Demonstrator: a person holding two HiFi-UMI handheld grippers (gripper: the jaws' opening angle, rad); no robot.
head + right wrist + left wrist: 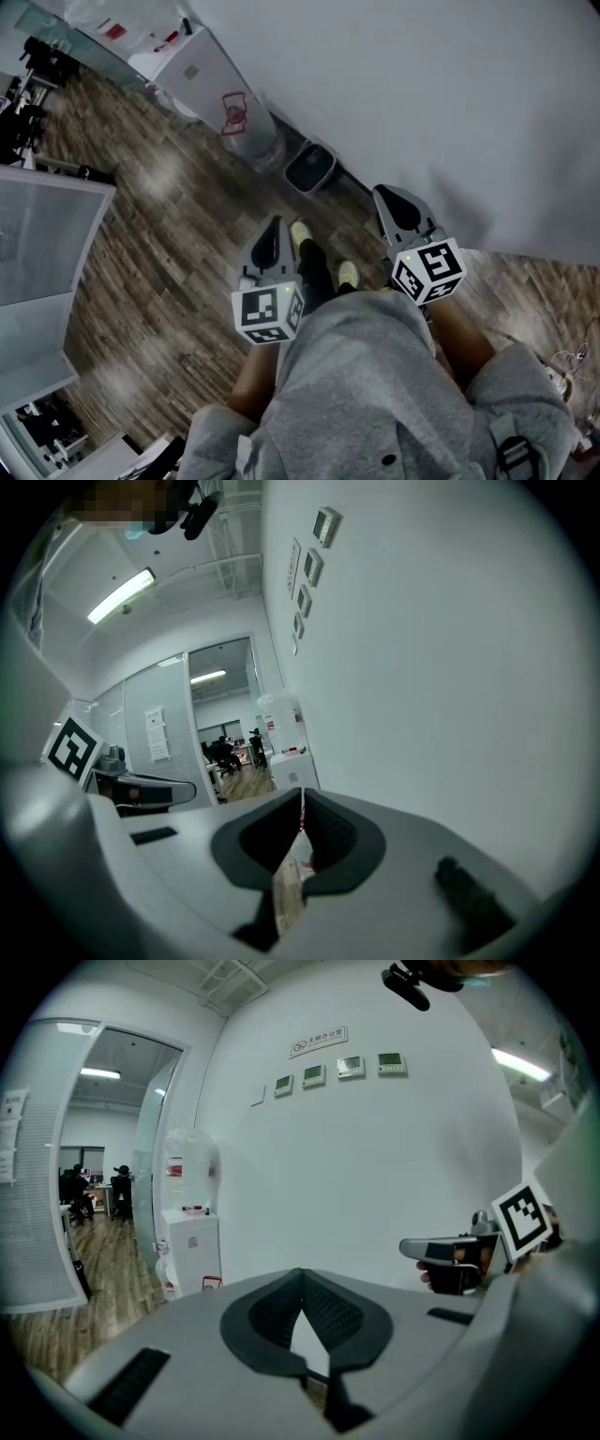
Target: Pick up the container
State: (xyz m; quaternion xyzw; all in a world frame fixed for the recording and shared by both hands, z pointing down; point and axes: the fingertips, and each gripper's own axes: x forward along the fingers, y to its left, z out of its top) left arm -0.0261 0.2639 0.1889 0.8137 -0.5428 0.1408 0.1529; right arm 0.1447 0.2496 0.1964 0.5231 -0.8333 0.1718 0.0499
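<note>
As I face a white wall [422, 94], my left tool [302, 1272] and right tool [302, 795] are closed, holding nothing. Beyond the left tool stands a water dispenser [190, 1241].

Water dispenser [202, 70] against the wall [422, 94], bin [309, 167] near it along the wall, glass partition [47, 234] at left.
</note>
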